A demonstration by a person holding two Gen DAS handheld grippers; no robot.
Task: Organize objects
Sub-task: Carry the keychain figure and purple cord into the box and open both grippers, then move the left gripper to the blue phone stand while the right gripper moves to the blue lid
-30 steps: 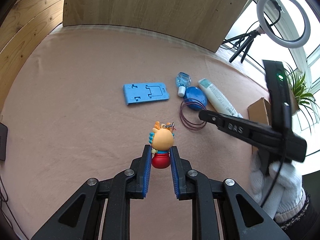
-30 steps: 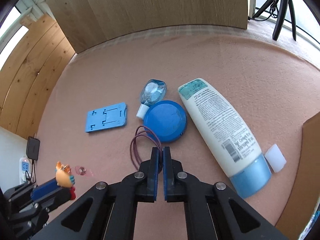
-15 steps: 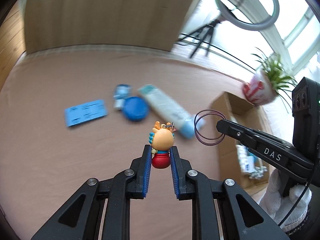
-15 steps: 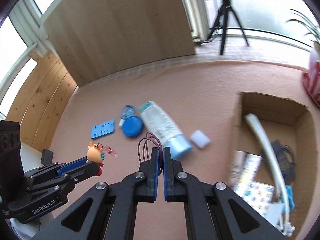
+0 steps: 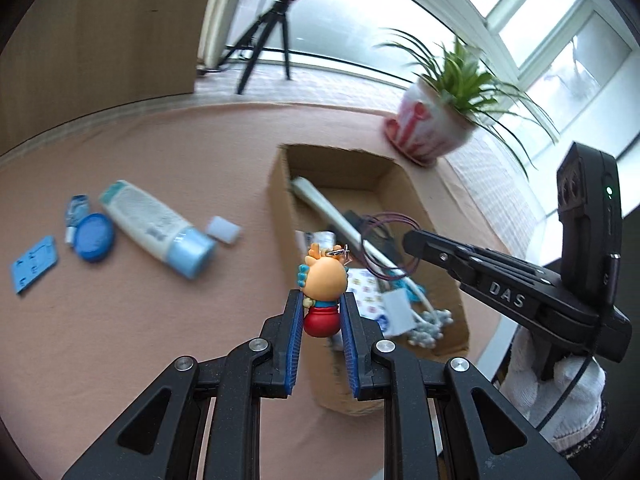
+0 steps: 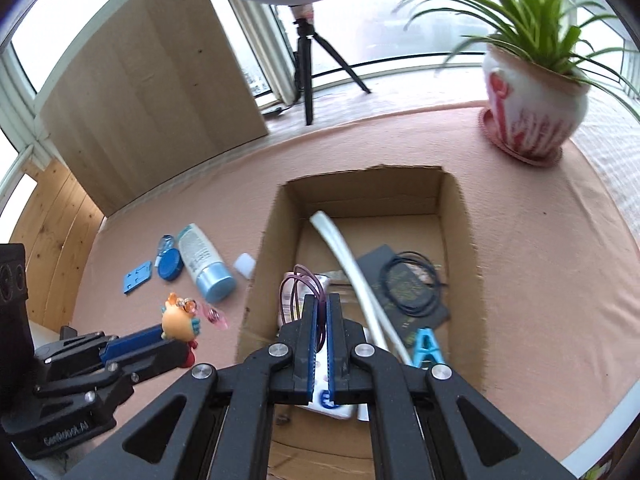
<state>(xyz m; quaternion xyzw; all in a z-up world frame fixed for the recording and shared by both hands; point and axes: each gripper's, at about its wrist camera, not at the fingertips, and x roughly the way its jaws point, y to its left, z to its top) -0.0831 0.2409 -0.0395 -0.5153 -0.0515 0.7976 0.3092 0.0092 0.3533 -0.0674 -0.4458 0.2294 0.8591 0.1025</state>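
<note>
Our left tool (image 5: 322, 312) clamps a toy (image 5: 323, 280) beside the box (image 6: 264, 248). Our right tool (image 6: 323, 312) pinches purple loops (image 6: 298, 288) above the box.

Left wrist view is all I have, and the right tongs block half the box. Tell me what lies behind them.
Observer: A dark blue loop lies on a flat black packet on the floor of the cardboard box, to the right of the white tube.
Operator: Confirm where the right tongs are.
Observer: The right tongs, shut on the purple loops, sit above the box's near-left part.
Operator: Check the toy's far side.
Observer: A pink charm hangs from the toy held in the left tongs, to the left of the box.
</note>
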